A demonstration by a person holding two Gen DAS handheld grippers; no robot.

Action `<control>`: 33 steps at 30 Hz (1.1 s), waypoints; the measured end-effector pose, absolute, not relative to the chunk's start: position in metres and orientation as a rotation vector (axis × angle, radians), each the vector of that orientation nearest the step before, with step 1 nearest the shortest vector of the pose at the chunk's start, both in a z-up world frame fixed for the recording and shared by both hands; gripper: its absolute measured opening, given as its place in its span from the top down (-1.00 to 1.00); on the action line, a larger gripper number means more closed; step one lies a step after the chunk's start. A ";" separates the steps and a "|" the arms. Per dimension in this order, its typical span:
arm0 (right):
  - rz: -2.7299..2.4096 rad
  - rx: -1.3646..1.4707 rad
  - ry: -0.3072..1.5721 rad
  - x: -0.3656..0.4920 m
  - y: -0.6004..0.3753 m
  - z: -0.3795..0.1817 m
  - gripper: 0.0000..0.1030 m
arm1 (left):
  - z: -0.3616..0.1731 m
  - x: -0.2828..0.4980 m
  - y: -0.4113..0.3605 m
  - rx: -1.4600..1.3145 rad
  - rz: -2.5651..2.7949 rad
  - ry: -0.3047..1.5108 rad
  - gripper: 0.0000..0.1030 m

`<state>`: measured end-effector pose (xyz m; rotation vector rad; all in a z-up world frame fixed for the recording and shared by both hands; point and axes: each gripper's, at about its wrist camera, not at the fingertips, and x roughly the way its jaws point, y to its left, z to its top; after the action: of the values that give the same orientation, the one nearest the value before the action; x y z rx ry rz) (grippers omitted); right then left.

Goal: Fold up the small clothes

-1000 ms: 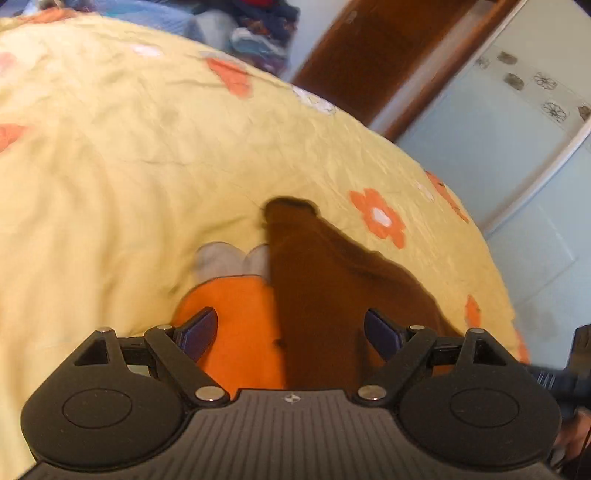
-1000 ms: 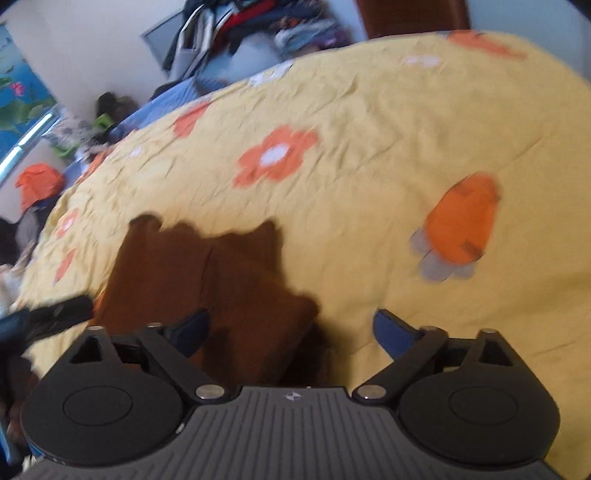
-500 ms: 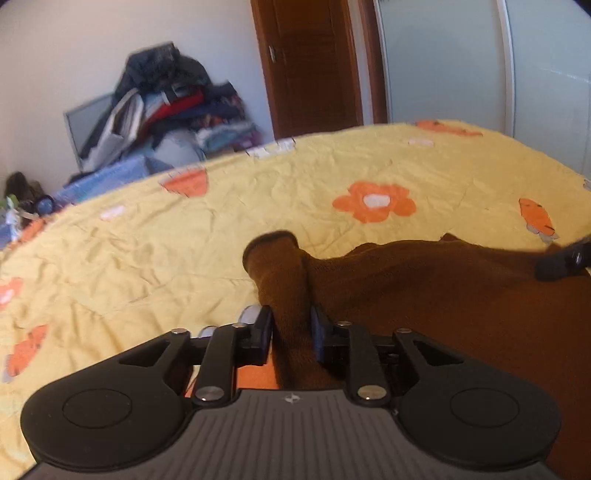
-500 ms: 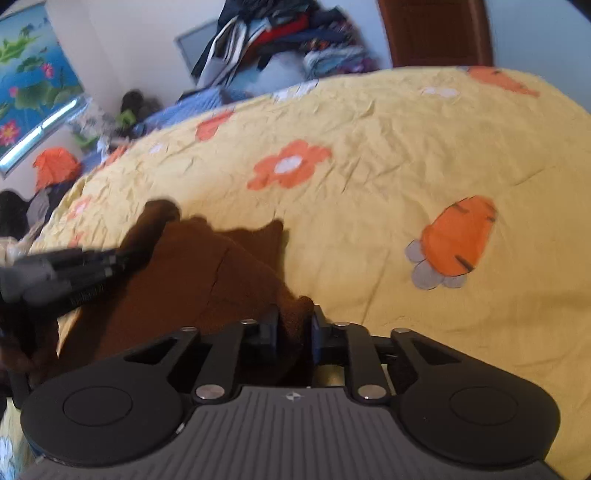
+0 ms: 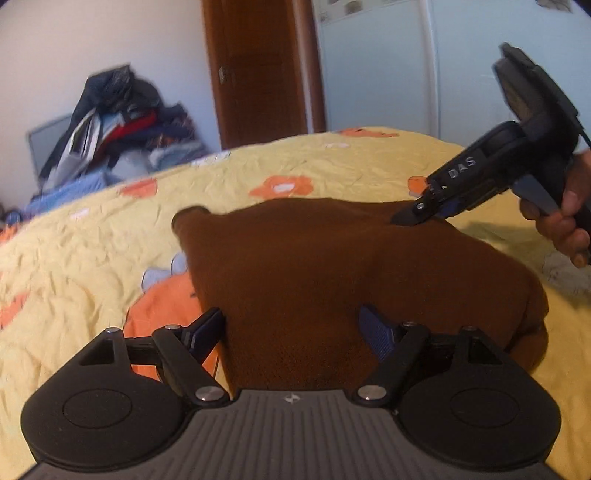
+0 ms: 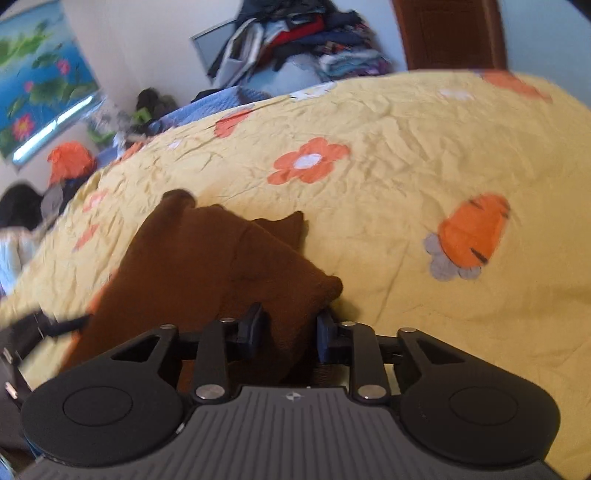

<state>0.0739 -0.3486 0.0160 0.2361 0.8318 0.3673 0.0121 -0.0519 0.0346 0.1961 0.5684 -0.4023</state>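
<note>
Now the brown fleece garment (image 5: 332, 273) lies spread on the yellow quilted bedcover with orange flower and carrot prints (image 5: 92, 251), filling the middle of the left wrist view from about 9 o'clock across to 4 o'clock. The left gripper (image 5: 293, 328) points down at a slant over the near edge of the cloth; its jaws have just been opening and now stand wide, one blue pad (image 5: 373, 326) over the fleece and the other finger at the cloth's 9 o'clock border, neither pressing on it.

At 2 o'clock in that same view the right gripper (image 5: 406, 218) slants down from the upper right, its black tip meeting the far edge of the garment. A hand (image 5: 565, 218) wraps the handle at 3 o'clock, fingers curled round the trigger.

From the right wrist view, the right gripper (image 6: 290, 328) tilts down toward the bed, its jaws having just been closing; they stand narrow with a thick fold of the brown fleece (image 6: 207, 266) pinched between the pads (image 6: 253, 325). The rest of the cloth runs off toward 10 o'clock, bunched in layers. The left gripper shows as a dark blur at 9 o'clock.

Beyond the bed, at 12 o'clock, sit a heap of mixed clothes (image 6: 295, 33) and a brown wooden door (image 5: 258, 70).
</note>
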 end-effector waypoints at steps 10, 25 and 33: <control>0.446 0.326 0.813 -0.012 -0.343 0.040 -0.61 | 0.037 -0.017 0.019 -0.259 -0.377 0.796 -0.57; 0.560 -0.003 0.805 -0.036 -0.303 0.048 0.24 | 0.031 -0.031 0.010 -0.168 -0.387 0.800 -0.12; 0.559 -0.097 0.783 -0.075 -0.319 0.052 -0.26 | 0.039 -0.080 -0.022 0.244 -0.424 0.630 -0.23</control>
<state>-0.0745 -0.3188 0.0522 -0.0966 0.7834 0.5592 -0.0801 -0.0215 0.0389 0.2436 0.6296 -0.4242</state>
